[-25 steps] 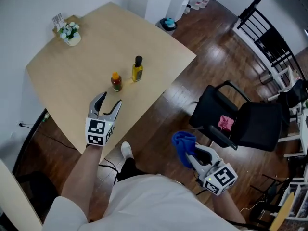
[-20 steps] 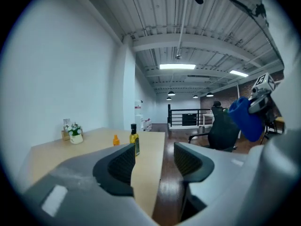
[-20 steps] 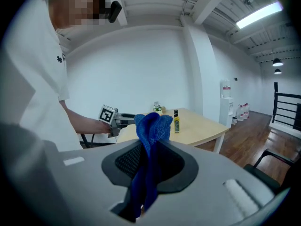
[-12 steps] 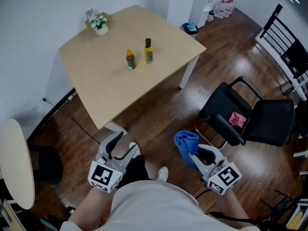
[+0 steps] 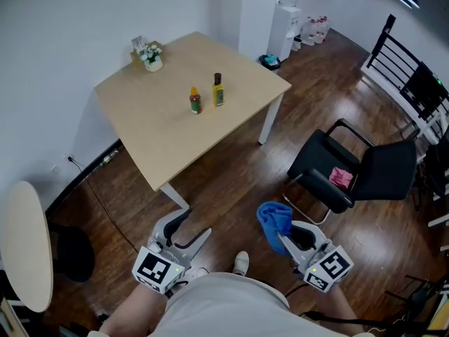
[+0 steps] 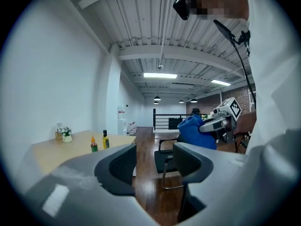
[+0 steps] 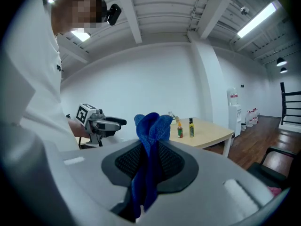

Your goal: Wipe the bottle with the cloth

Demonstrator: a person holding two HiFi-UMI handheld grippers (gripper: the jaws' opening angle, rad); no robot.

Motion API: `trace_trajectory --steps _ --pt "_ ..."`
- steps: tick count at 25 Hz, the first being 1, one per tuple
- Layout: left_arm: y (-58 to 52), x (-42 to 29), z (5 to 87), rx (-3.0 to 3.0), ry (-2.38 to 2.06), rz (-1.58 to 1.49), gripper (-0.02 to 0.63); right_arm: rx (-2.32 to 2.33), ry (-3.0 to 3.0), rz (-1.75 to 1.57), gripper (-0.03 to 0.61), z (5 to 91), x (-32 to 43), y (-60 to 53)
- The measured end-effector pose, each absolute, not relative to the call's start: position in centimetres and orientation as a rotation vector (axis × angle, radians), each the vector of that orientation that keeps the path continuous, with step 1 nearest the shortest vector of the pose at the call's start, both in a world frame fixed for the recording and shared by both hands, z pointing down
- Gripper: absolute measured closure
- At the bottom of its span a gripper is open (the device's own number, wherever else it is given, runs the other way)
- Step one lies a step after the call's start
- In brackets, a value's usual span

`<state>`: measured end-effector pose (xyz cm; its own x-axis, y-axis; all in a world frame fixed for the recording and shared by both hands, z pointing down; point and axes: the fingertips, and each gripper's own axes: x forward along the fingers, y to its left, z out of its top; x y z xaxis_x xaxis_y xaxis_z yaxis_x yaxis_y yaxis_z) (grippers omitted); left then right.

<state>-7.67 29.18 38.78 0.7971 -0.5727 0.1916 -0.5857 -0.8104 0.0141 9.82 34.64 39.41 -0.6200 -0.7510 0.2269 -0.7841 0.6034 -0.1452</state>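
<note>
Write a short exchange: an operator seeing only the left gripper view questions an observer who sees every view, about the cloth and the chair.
Operator: Is the cloth truly clamped?
Observer: Yes. The right gripper view shows the blue cloth pinched between the right gripper's closed pads.
Operator: Is the chair's seat bare?
Observer: No. The head view shows a pink thing lying on the black chair.

The person wears a loose white shirt (image 5: 224,304) and a white shoe (image 5: 240,262). A small black camera (image 6: 181,7) is mounted at the head.
</note>
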Motion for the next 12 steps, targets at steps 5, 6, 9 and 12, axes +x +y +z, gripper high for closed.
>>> trace_trajectory --steps 5,6,9,12 --pt "32.1 -11.9 38.6 2.904 -0.954 0.293 0.356 1.254 -2.677 0.335 0.497 39.1 5.7 36.5" --pt "32.6 -12.8 38.9 2.894 -0.956 0.311 0.356 1.245 -2.678 0.330 0.497 39.0 4.9 36.9" --pt "33.9 -15.1 39.6 2.870 -0.963 0.318 0.356 1.229 -2.676 0.317 0.497 38.9 2.9 37.9" --pt "34.9 -16.9 39.6 2.862 -0.966 0.297 0.356 1.221 -2.673 0.310 0.497 38.7 1.2 38.8"
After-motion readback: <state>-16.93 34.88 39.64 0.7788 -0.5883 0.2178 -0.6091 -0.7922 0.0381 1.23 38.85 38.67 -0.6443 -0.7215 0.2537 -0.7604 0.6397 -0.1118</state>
